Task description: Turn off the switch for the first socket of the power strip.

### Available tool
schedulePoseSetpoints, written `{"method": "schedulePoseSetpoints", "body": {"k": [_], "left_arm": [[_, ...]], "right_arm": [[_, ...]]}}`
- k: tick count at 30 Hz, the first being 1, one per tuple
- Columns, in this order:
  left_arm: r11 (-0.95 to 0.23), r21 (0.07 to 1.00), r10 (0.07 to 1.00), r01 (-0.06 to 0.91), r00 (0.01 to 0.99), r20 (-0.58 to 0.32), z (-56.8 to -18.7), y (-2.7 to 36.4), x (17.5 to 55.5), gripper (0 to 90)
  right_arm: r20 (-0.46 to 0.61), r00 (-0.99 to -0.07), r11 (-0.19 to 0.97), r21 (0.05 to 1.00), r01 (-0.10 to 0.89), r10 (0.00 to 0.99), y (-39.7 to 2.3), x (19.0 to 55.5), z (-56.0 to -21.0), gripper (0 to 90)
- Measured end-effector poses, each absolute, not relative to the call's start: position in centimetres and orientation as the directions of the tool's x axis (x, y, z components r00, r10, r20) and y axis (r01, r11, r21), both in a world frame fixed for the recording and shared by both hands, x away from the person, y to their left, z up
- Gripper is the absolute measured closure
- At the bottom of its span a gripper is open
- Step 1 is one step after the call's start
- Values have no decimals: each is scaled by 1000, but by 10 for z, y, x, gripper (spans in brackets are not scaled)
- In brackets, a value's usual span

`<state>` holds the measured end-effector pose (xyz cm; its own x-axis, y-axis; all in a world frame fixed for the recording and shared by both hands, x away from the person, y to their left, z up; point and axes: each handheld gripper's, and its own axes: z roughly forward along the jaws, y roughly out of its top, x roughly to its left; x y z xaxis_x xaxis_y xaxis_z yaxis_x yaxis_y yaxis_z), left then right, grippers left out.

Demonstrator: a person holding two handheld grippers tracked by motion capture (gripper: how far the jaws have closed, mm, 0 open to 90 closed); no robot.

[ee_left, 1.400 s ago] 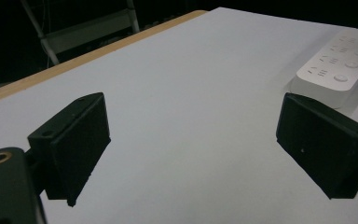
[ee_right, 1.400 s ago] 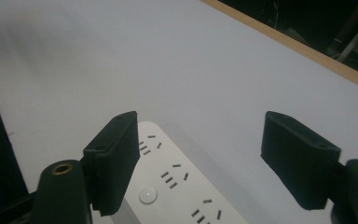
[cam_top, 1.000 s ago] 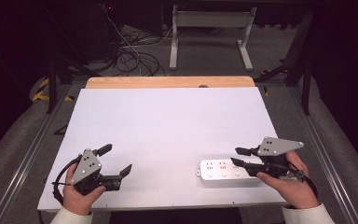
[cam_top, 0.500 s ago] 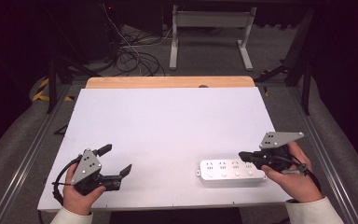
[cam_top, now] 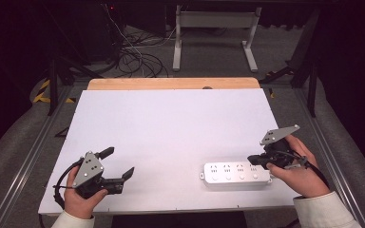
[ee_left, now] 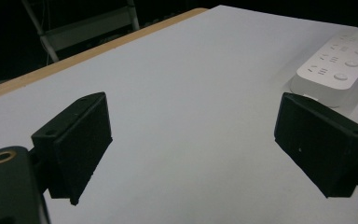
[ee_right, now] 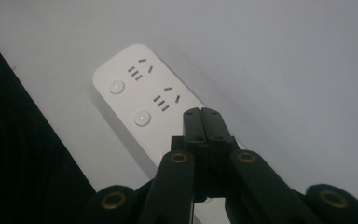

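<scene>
From the high view, I see my left gripper [cam_top: 119, 164] at the near left part of the white table [cam_top: 171, 128], held in my left hand [cam_top: 78, 199]. Its jaws are spread wide with nothing between them, and they point toward the right side of the table. In the left gripper view the two black pads [ee_left: 77, 142] stand far apart above the bare white surface, and the white power strip [ee_left: 338, 67] lies beyond the right-side pad, well apart from both.

My right gripper [cam_top: 253, 160] is at the near right part of the table, held in my right hand [cam_top: 297, 171], with the grey plate [cam_top: 278, 134] tilted up on top. Its jaws are pressed together and hold nothing. In the right gripper view the closed tips [ee_right: 204, 116] are over the top face of the power strip [ee_right: 144, 100], just past two round buttons [ee_right: 141, 118] and the socket holes beside them; I cannot tell whether the tips touch the surface or stay just above it. In the high view the strip [cam_top: 235, 173] lies flat, its long side along the near edge of the table, and the closed tips are at its right end.

Both sleeves [cam_top: 325, 211] are light coloured. Farther away, beyond the fingers, the table is bare up to its wooden edge [cam_top: 171, 83], and past that I see cables [cam_top: 138, 61] on the floor and a metal frame [cam_top: 214, 33].
</scene>
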<state>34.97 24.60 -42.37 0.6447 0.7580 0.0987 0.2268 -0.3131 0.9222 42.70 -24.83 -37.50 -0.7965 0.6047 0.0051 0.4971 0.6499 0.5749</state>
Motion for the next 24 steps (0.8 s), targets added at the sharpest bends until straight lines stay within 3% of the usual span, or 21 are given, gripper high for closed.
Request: {"method": "schedulePoseSetpoints", "body": {"k": [10,24], "left_arm": [[-317,921,758,225,645,103,-424,246,350,118],[-317,920,758,232,645,98,-425,245,350,120]], "right_arm": [[9,-788,714,418,562,615,-246,433,-388,900],[32,-775,728,321,606,631,-245,437,-401,900]]}}
